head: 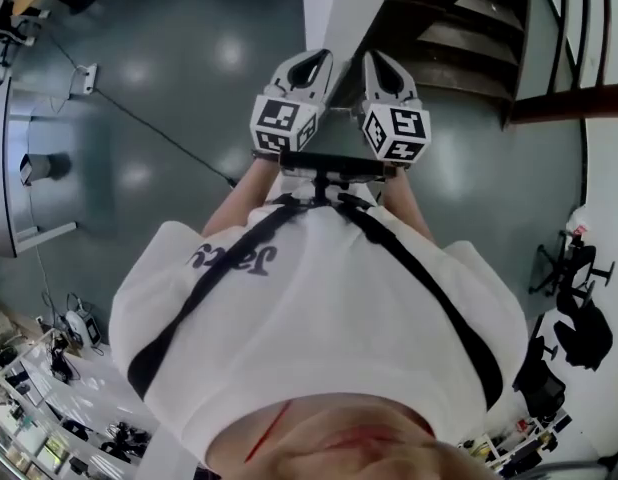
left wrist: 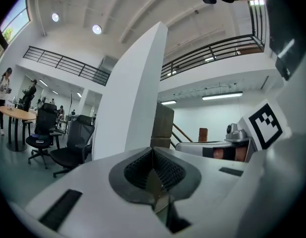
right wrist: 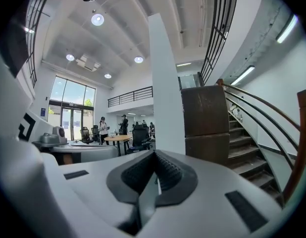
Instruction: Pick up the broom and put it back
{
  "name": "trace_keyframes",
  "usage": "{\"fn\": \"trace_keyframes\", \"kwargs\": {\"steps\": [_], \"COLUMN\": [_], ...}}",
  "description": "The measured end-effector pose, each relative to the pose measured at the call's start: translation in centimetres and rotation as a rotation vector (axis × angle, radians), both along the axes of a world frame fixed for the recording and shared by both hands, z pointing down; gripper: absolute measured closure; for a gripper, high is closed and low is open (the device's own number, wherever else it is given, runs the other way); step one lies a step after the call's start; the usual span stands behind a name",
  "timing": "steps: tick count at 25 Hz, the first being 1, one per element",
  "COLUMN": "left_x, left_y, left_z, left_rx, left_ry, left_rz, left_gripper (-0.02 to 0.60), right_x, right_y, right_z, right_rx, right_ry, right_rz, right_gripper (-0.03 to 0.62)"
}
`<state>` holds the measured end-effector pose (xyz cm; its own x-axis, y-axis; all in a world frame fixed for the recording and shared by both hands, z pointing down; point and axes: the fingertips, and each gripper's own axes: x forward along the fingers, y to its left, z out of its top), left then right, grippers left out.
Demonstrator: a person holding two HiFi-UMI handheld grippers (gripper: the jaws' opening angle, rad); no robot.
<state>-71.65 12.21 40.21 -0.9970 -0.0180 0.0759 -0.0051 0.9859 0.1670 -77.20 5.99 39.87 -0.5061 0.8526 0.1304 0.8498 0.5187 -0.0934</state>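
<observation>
**Head view with the two gripper views.** We see the person, in a white T-shirt [head: 319, 303] crossed by black shoulder straps [head: 409, 268], hold the two tools side by side in front of the chest, near each other but apart.

- **Left gripper** [head: 311, 60]: a white two-jaw tool with a black-and-white marker cube [head: 283, 123] at its rear. Its jaws are together. In its own view the ribbed black pads [left wrist: 168, 170] meet along one seam with nothing between them.
- **Right gripper** [head: 379, 60]: the same build, its jaws likewise closed on nothing. Its ribbed pads [right wrist: 168, 175] meet in the right gripper view.

Both tools point roughly level toward a tall white square pillar [head: 334, 3]. To the right of the pillar rises a dark wooden staircase [head: 459, 28], with a brown square newel post [right wrist: 205, 118] at its foot. Below lies a glossy grey floor [head: 169, 88].

In the left gripper view, black office chairs [left wrist: 69, 145] and a round wooden table [left wrist: 17, 114] stand left of the pillar. Above them runs a black metal railing [left wrist: 212, 51] along an upper level.

We cannot place the broom: no view shows it.
</observation>
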Motion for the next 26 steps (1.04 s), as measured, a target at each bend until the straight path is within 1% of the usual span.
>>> {"fn": "trace_keyframes", "kwargs": {"steps": [1, 9, 17, 22, 26], "left_x": [-0.2, -2.4, -3.5, -4.1, -4.3], "left_y": [-0.2, -0.7, 0.3, 0.4, -0.3], "left_z": [-0.3, -1.4, -1.2, -0.4, 1.0], "left_rx": [-0.002, -0.029, -0.032, -0.028, -0.03], "left_ry": [0.001, -0.003, 0.01, 0.016, 0.025], "left_rz": [0.001, -0.002, -0.036, -0.056, -0.064], "left_gripper": [0.568, 0.568, 0.568, 0.568, 0.568], "right_x": [-0.2, -2.4, -4.5, -5.5, -5.8], "right_y": [-0.2, -0.9, -0.6, -0.4, -1.2], "right_z": [0.1, 0.3, 1.1, 2.2, 3.4], "right_rx": [0.006, 0.031, 0.044, 0.06, 0.063], "right_ry": [0.0, 0.014, 0.037, 0.046, 0.058], "right_rz": [0.007, 0.02, 0.026, 0.013, 0.012], "right_gripper": [0.586, 0.588, 0.586, 0.586, 0.586]}}
